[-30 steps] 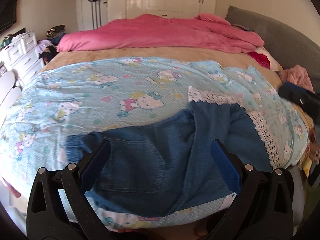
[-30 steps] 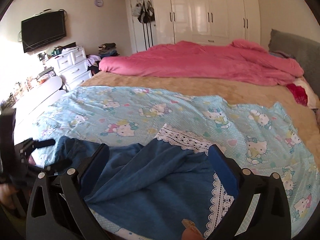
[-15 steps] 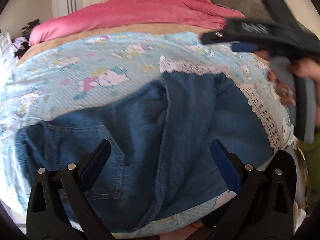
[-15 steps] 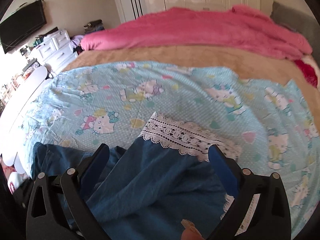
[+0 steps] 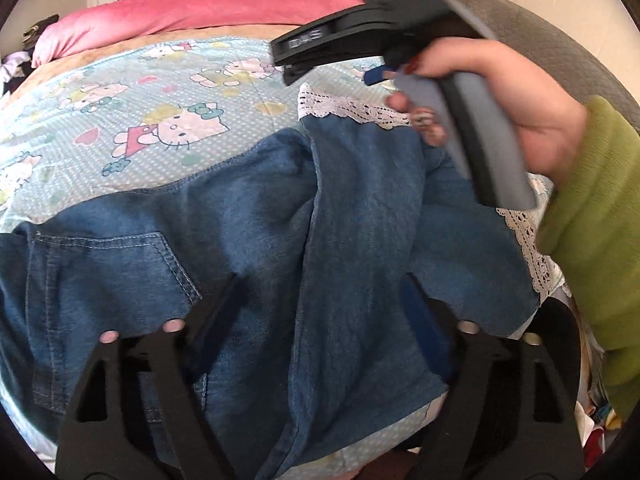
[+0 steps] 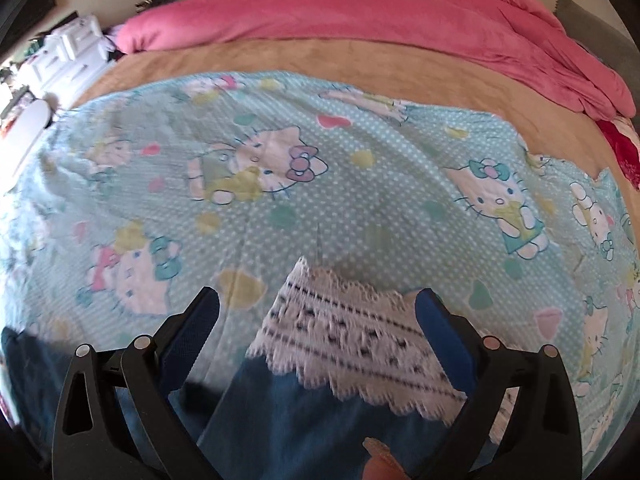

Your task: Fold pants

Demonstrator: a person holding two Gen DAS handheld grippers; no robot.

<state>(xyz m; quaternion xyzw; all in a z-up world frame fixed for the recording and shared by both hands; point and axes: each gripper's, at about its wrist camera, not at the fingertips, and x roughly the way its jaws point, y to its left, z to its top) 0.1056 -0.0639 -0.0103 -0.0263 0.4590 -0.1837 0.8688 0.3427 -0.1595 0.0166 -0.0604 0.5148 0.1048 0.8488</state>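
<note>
Cartoon-print sheet (image 6: 320,184) on bed, pink duvet (image 6: 360,8) behind; left gripper (image 5: 320,304) closing astride pants (image 5: 280,216), right gripper (image 6: 316,312) agape over lace hem (image 6: 352,344).

One marking is showing in the left wrist view: pale letters on a small label (image 5: 306,43) on the black body of the right gripper (image 5: 376,76), seemingly reading "DAS", though blur is leaving this uncertain. Nothing else is reading as text in either view.

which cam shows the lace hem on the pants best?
Right wrist: the lace hem sits large between the open right gripper fingers, though blurred. Left wrist shows it sharper but small, partly hidden behind the hand.
</note>
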